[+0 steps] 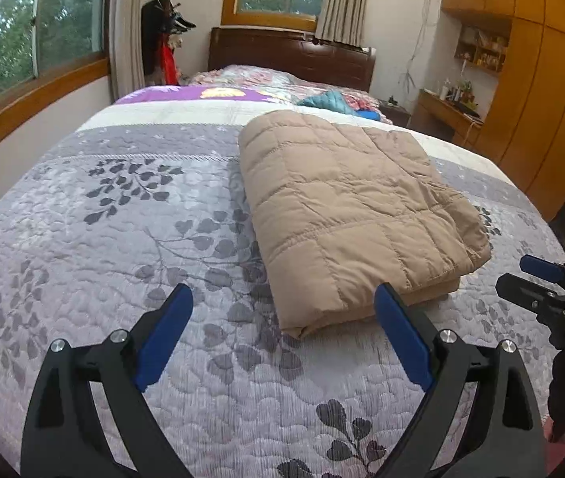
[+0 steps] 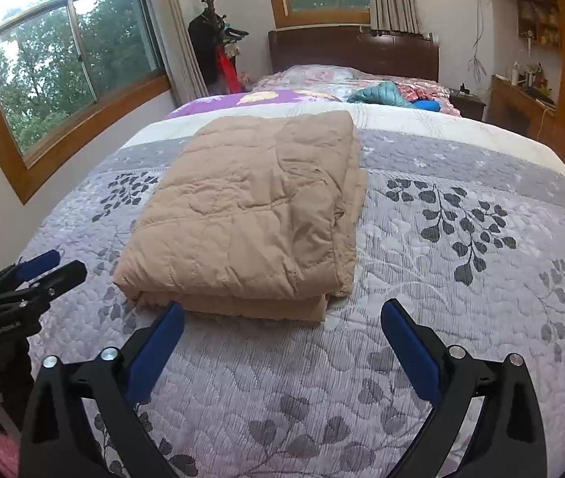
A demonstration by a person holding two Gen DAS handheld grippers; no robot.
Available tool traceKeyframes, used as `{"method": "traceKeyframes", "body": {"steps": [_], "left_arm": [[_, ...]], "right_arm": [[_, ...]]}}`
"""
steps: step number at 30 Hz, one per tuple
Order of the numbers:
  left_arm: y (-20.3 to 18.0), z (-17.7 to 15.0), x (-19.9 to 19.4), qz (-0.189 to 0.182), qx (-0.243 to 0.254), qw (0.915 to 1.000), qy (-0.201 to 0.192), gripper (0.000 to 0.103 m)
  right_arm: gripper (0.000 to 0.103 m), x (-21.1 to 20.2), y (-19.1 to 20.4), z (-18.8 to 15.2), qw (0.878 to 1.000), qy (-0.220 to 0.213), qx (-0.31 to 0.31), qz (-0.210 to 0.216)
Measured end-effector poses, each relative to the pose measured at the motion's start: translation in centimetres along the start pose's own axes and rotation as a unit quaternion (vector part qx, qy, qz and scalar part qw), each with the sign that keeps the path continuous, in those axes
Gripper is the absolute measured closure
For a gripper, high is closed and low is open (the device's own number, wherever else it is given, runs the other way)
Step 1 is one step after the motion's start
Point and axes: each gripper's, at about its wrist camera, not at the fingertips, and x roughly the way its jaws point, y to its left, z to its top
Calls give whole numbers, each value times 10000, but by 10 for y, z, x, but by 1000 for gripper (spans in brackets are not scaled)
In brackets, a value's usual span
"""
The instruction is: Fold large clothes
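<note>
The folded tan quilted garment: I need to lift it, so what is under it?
The folded tan quilted garment lies on the grey leaf-print bedspread, which shows all around it. Its own lower layers peek out at the near edge. Whatever lies directly beneath is covered.

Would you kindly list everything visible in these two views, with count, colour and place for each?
Folded quilted beige garment: one, beige, lying on the bed's middle.
Grey leaf-patterned quilted bedspread: one, grey and white, covering the near bed.
Teal puffy garment: one, teal, crumpled near the pillows.
Dark wooden headboard: one, brown, at the far wall.
Wooden coat stand: one, hung with dark clothes, beside the headboard.
Wood-framed windows: two, left wall and above the headboard.
Wooden wardrobe: one, tan, at the right.
Left tongs: one, black with blue pads, open, empty.
Right tongs: one, same colours, open, empty.
</note>
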Motion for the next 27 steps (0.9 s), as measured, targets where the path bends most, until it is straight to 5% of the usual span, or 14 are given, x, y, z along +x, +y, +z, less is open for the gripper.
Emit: {"method": "traceKeyframes", "body": {"steps": [11,27], "left_arm": [[-3,-8,-10,589,54,9982,-63,8],[-5,-13,-19,727,107,9972,-106,8]], "right_arm": [[4,0,5,-5,9984,14,-176,-539],[4,-5,11,-10,9984,131,-159,-528]]}}
